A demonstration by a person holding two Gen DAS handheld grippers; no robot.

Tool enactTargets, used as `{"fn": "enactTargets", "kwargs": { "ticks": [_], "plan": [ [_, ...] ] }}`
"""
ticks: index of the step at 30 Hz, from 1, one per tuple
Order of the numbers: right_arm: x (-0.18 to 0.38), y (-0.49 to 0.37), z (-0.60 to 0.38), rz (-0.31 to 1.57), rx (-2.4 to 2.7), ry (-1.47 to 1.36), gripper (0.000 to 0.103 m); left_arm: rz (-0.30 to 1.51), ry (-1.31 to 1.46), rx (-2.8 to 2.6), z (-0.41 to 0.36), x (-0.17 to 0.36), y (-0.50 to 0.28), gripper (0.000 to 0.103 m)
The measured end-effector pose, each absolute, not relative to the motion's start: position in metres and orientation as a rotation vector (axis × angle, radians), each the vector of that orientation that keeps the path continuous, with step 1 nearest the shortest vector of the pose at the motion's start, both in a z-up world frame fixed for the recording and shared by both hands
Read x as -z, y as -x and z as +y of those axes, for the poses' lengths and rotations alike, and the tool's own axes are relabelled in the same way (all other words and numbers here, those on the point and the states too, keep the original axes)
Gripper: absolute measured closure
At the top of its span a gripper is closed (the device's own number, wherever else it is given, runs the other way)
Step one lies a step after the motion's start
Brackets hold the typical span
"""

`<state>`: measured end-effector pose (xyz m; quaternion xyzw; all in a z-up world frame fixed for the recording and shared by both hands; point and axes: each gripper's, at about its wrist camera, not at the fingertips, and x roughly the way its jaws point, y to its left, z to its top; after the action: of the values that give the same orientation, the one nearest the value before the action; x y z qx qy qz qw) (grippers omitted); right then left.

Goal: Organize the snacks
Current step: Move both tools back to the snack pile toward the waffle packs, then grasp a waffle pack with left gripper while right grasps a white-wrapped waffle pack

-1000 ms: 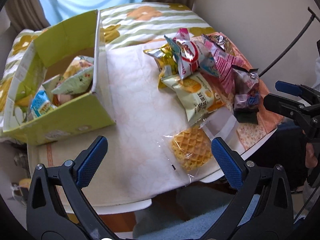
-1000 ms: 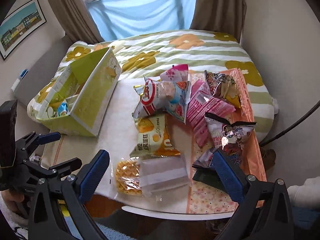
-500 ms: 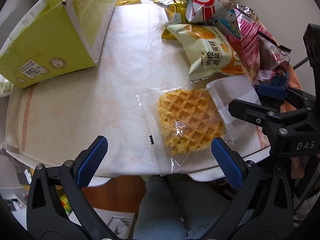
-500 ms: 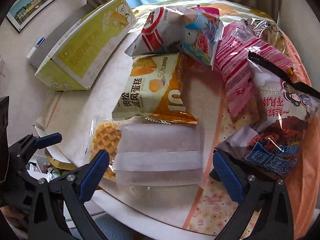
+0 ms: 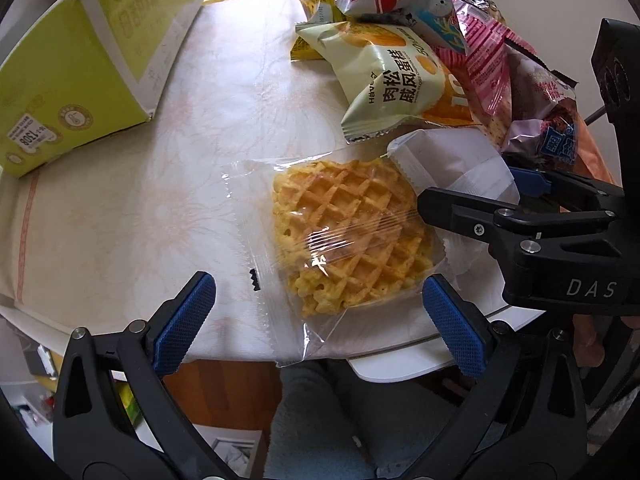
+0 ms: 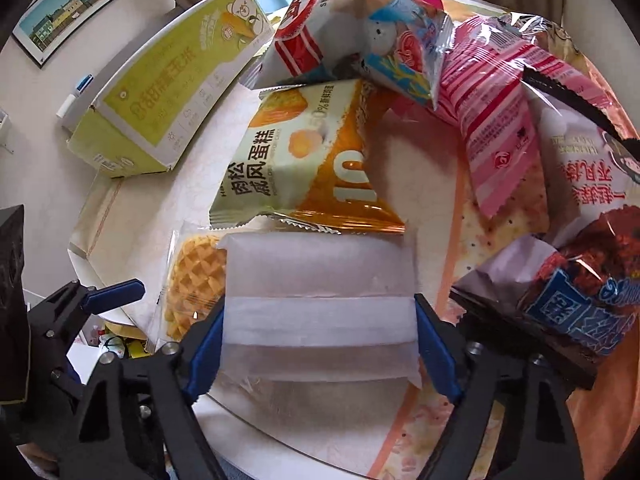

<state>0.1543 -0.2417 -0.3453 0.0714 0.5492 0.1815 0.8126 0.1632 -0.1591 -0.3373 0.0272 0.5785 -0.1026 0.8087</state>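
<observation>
— So, what has the right gripper (image 6: pixel 318 344) got?

— Its jaws have just been closing, and the blue pads (image 6: pixel 434 354) now press both sides of the frosted white packet (image 6: pixel 320 280) at the near table (image 5: pixel 120 208) edge.

— And the left gripper (image 5: pixel 316 316)?

— Spread wide, holding nothing, poised over the waffle in clear wrap (image 5: pixel 348 236) (the white packet overlaps its right edge).

— Farther out?

— A chiffon cake bag (image 6: pixel 304 160) touches the packet's far side, beneath a red-and-white pouch (image 6: pixel 352 36); a pink packet (image 6: pixel 496 120) lies to the right. The green carton (image 6: pixel 168 92) stands well to the left.
</observation>
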Motion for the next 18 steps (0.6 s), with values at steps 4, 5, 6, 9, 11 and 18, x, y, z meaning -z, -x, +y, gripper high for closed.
{"fn": "enactTargets", "kwargs": {
  "ticks": [4,5,6,9,11,18],
  "plan": [
    [0.343,-0.154,-0.248,1.164,-0.385,-0.179,0.031,1.239,-0.052,0.229,-0.168,0.341,-0.164,0.000],
    [0.343,-0.154,-0.252,1.161,-0.385,-0.198,0.032,1.237,-0.051,0.232,-0.171,0.342,-0.164,0.000],
    [0.342,-0.153,-0.256,1.160,-0.384,-0.222,0.033,1.236,-0.050,0.234,-0.175,0.343,-0.165,0.000],
    [0.338,-0.148,-0.265,1.155,-0.372,-0.271,0.033,1.237,-0.037,0.240,-0.180,0.342,-0.166,0.000],
    [0.335,-0.145,-0.269,1.148,-0.368,-0.282,0.033,1.239,-0.020,0.242,-0.181,0.343,-0.168,0.000],
    [0.321,-0.143,-0.293,1.121,-0.351,-0.312,0.033,1.247,-0.004,0.227,-0.186,0.350,-0.177,0.000]
  ]
}}
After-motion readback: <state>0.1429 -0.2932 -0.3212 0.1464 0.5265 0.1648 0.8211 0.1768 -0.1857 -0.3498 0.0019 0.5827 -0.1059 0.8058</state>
